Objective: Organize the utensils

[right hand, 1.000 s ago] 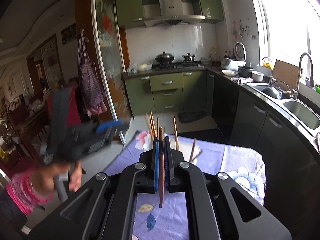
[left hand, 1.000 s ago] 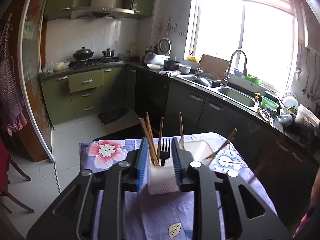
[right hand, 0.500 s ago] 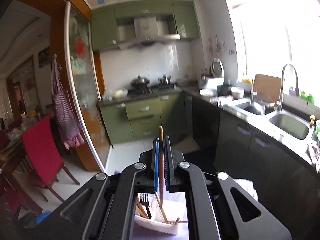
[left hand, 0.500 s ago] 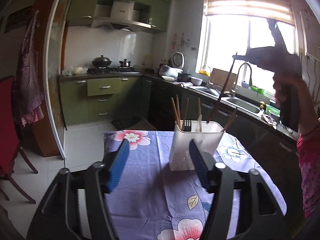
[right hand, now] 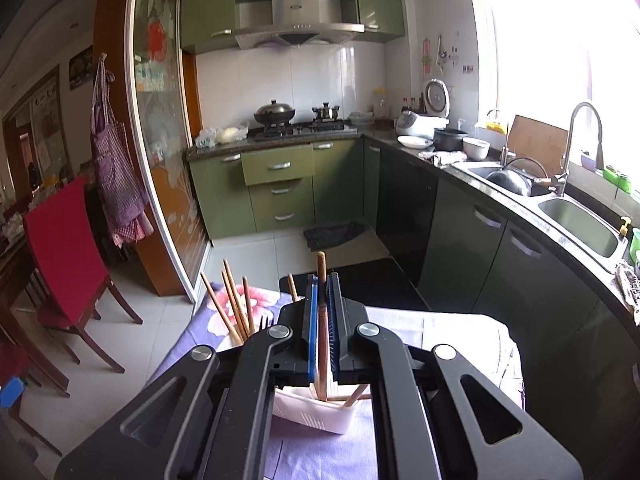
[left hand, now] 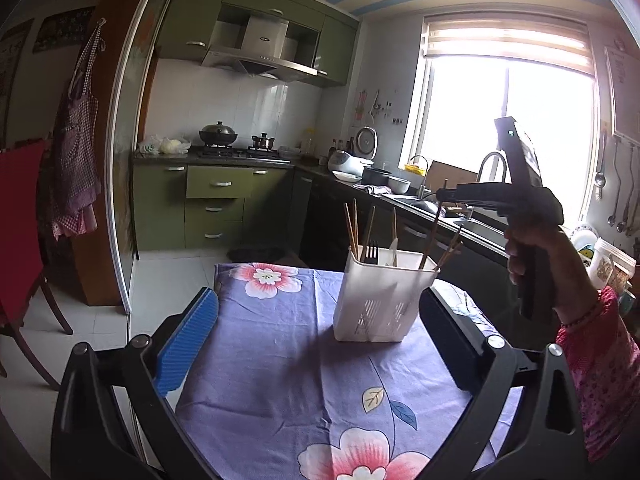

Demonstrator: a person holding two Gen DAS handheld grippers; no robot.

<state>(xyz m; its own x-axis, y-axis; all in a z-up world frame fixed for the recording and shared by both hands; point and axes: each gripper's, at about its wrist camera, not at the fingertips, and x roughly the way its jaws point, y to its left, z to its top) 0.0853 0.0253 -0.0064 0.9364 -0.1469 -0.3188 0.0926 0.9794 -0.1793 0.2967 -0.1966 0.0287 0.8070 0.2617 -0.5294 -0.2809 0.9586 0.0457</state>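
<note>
A white utensil holder (left hand: 380,300) stands on the purple floral tablecloth (left hand: 288,380), with several wooden chopsticks (left hand: 352,224) and a black fork (left hand: 372,250) in it. My left gripper (left hand: 320,332) is open and empty, just short of the holder. My right gripper (right hand: 323,320) is shut on a dark wooden chopstick (right hand: 322,320), held above the holder (right hand: 316,408) with its lower end inside. In the left wrist view the right gripper (left hand: 444,194) holds that chopstick (left hand: 434,228) over the holder's right side.
The table is small, with tiled floor (left hand: 172,280) beyond its edges. A red chair (right hand: 64,248) stands to the left. Dark cabinets and a sink counter (right hand: 560,208) run along the right. A stove with pots (right hand: 296,120) is at the back.
My left gripper let go of the holder, opened wide and drew back. My right gripper brought the chopstick over the holder and lowered its end into it.
</note>
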